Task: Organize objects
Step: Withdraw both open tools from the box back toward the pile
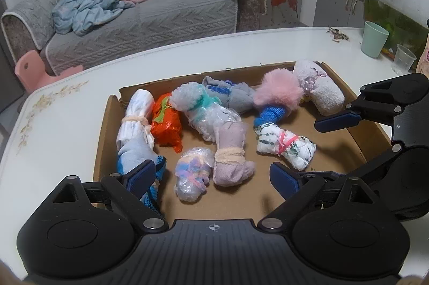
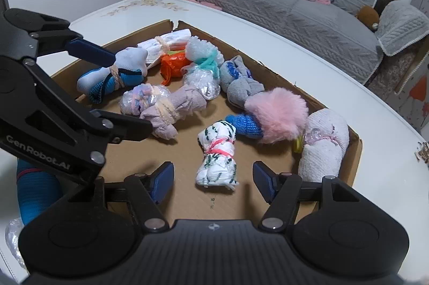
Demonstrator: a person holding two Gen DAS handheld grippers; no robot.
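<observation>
In the cardboard tray (image 2: pixel 268 70), the blue-and-white sock roll (image 2: pixel 112 78) lies at the left beside the left gripper (image 1: pixel 211 177), whose fingers are spread, empty. The striped white bundle (image 2: pixel 217 156) lies right, between the right gripper's (image 2: pixel 211 179) parted fingers, untouched; these should be lifted clear without nudging it.

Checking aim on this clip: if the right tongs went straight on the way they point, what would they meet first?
Most likely the white bundle with green marks and a pink band, lying just ahead between the open right tongs; depth is uncertain.
</observation>
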